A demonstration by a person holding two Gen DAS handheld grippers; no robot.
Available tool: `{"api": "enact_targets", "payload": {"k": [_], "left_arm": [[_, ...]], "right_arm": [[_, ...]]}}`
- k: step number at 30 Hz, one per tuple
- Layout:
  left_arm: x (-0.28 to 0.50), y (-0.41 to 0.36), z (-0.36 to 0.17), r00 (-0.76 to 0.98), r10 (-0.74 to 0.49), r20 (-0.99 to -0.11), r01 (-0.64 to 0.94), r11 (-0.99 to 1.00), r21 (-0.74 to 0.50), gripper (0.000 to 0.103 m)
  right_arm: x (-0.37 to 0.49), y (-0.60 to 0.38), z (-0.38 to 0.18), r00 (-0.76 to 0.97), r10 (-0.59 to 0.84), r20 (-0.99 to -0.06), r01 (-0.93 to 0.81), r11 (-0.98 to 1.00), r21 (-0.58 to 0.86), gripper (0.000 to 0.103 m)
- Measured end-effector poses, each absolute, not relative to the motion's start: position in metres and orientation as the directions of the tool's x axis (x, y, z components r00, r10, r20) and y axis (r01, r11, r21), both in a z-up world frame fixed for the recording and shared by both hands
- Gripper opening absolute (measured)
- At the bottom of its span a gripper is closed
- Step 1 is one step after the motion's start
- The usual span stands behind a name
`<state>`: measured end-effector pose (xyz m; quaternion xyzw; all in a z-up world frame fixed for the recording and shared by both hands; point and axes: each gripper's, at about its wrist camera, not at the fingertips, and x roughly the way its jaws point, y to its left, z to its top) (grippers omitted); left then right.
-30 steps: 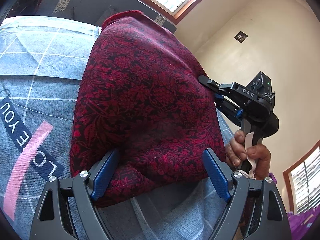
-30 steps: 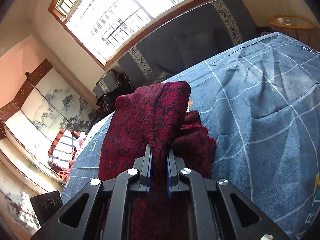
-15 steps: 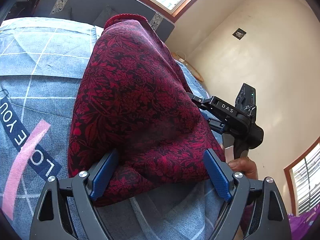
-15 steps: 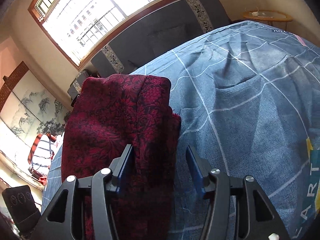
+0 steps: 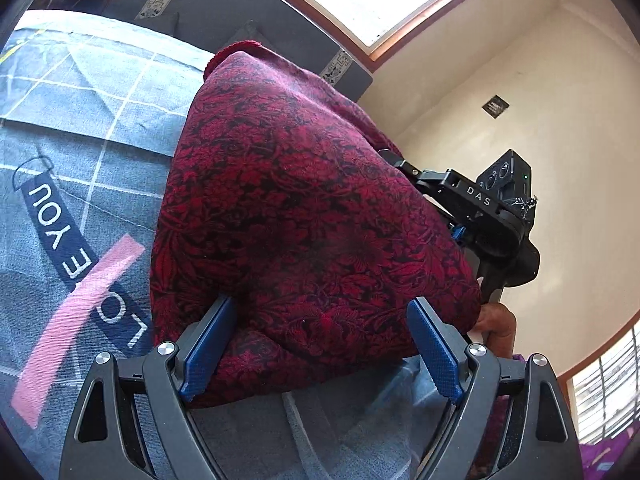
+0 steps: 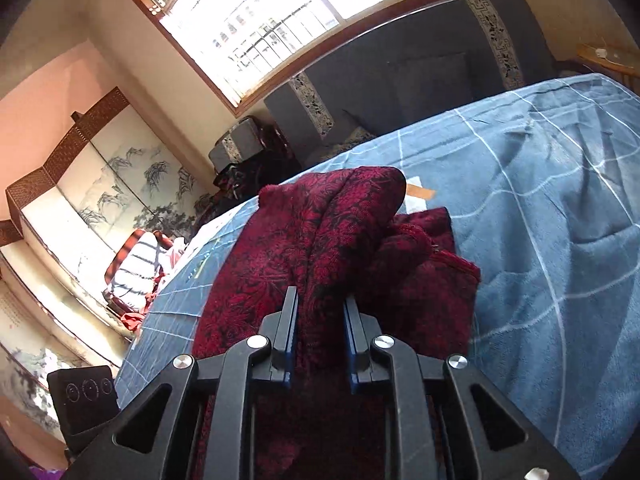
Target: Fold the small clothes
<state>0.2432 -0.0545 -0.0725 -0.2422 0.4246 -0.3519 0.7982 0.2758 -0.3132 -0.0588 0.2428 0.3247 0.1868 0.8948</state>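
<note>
My left gripper (image 5: 320,340) is right up close, and its blue pads (image 5: 206,354) stand wide apart around the near end of the red flowered cloth (image 5: 304,216). I judge it is not squeezing; the cloth just bulges between the pads, and I think I keep it there to pin that end of the cloth down on the bed.

The red cloth is my landmark. It lies bunched in a heap on the blue bedspread (image 5: 80,92), with the "LOVE YOU" print (image 5: 76,264) just to its left in the left wrist view.

On the far right side of the cloth, my right gripper (image 6: 318,334) has just been closing. Its jaws now stand only a little apart, with a thick ridge of the red cloth (image 6: 320,240) pinched between them. I think I grab this ridge so I can lift it and lay it over for the next fold. From the left wrist view I can see the black gripper body and part of the hand (image 5: 496,320) holding it.

Past the cloth, beyond the bedspread, sits a dark sofa (image 6: 420,64) under a bright window (image 6: 304,8).
</note>
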Motion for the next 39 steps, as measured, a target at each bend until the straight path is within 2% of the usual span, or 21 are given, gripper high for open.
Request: {"api": "enact_targets", "payload": {"k": [4,7,9,13,17,18,19,22,23,25,26,29,33,37,39], "left_arm": [[0.244,-0.058,-0.072,0.362,-0.783,-0.505,0.366,0.618,-0.696,0.087],[0.240,-0.068,-0.071,0.352,-0.773,-0.527,0.409,0.634,-0.656,0.087],[0.237,-0.074,-0.068,0.354,-0.762,-0.543,0.431,0.648,-0.628,0.087],[0.237,-0.077,-0.067,0.351,-0.760,-0.547,0.435,0.650,-0.623,0.089],[0.239,-0.072,-0.071,0.351,-0.772,-0.530,0.409,0.635,-0.655,0.089],[0.238,-0.072,-0.071,0.351,-0.772,-0.530,0.408,0.635,-0.656,0.090],[0.239,-0.072,-0.071,0.351,-0.772,-0.530,0.411,0.636,-0.653,0.090],[0.239,-0.073,-0.070,0.358,-0.765,-0.535,0.420,0.644,-0.640,0.090],[0.238,-0.073,-0.070,0.360,-0.762,-0.538,0.422,0.648,-0.635,0.090],[0.239,-0.075,-0.068,0.360,-0.759,-0.543,0.423,0.651,-0.630,0.090],[0.240,-0.076,-0.066,0.358,-0.759,-0.544,0.419,0.651,-0.632,0.090],[0.238,-0.079,-0.063,0.349,-0.766,-0.540,0.400,0.643,-0.653,0.090],[0.238,-0.083,-0.062,0.319,-0.790,-0.524,0.383,0.613,-0.691,0.090],[0.235,-0.091,-0.063,0.324,-0.766,-0.555,0.419,0.642,-0.642,0.090],[0.232,-0.095,-0.061,0.334,-0.751,-0.569,0.442,0.658,-0.609,0.090]], "right_arm": [[0.278,-0.328,-0.075,0.722,0.487,-0.491,-0.137,0.797,0.588,0.017],[0.274,-0.348,-0.104,0.703,0.489,-0.517,-0.088,0.781,0.618,0.016],[0.273,-0.360,-0.112,0.701,0.514,-0.494,-0.080,0.746,0.662,0.016],[0.276,-0.347,-0.101,0.692,0.470,-0.548,-0.100,0.814,0.571,0.016],[0.272,-0.344,-0.091,0.657,0.501,-0.563,-0.091,0.794,0.601,0.029],[0.268,-0.345,-0.090,0.646,0.509,-0.568,-0.082,0.787,0.612,0.041],[0.264,-0.345,-0.089,0.632,0.524,-0.571,-0.077,0.775,0.627,0.046],[0.248,-0.339,-0.090,0.605,0.544,-0.582,-0.086,0.771,0.631,0.048],[0.245,-0.336,-0.092,0.593,0.555,-0.583,-0.090,0.766,0.637,0.048],[0.239,-0.332,-0.097,0.585,0.548,-0.598,-0.081,0.773,0.630,0.034],[0.237,-0.331,-0.097,0.588,0.539,-0.603,-0.087,0.784,0.615,0.024],[0.232,-0.331,-0.087,0.626,0.505,-0.594,-0.112,0.812,0.573,0.015],[0.227,-0.340,-0.071,0.667,0.476,-0.574,-0.125,0.831,0.543,0.013],[0.228,-0.349,-0.097,0.646,0.462,-0.608,-0.083,0.834,0.545,0.013],[0.225,-0.352,-0.110,0.655,0.476,-0.587,-0.074,0.814,0.577,0.014]]}}
